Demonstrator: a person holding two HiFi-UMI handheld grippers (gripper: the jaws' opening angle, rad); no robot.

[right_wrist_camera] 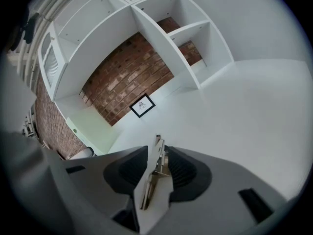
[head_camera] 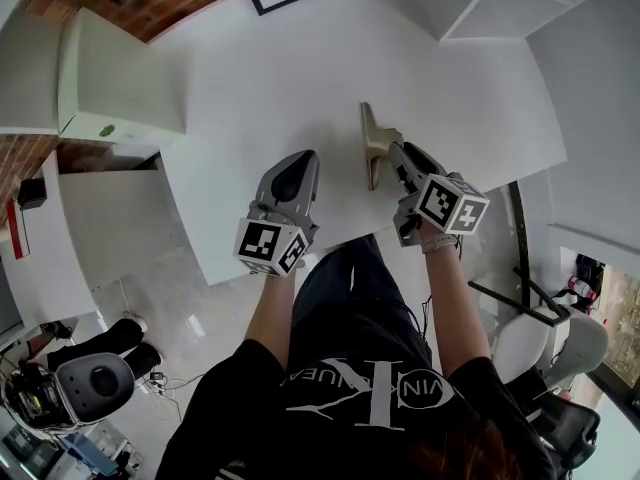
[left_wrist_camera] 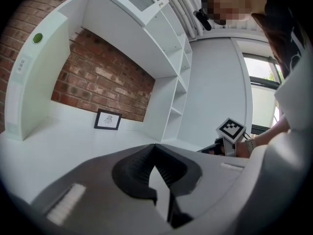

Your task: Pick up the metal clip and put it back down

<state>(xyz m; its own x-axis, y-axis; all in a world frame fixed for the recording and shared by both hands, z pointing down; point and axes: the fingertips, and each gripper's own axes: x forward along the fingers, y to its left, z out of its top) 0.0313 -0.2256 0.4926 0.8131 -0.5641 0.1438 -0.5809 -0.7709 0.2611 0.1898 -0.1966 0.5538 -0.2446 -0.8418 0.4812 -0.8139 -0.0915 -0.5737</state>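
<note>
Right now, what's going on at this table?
A person works at a white table with a tool in each hand. The right tool has the metal clip standing between its jaws, but the jaws are apart, with a gap showing beside the clip, so it is not gripped. The left tool is shut and empty, off to the side.

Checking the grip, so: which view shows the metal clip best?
The right gripper view: the metal clip stands close up between the right gripper's parted jaws. The head view shows it small against the white table, at that gripper's tips. The left gripper view shows no clip, only the right gripper's marker cube.
</note>
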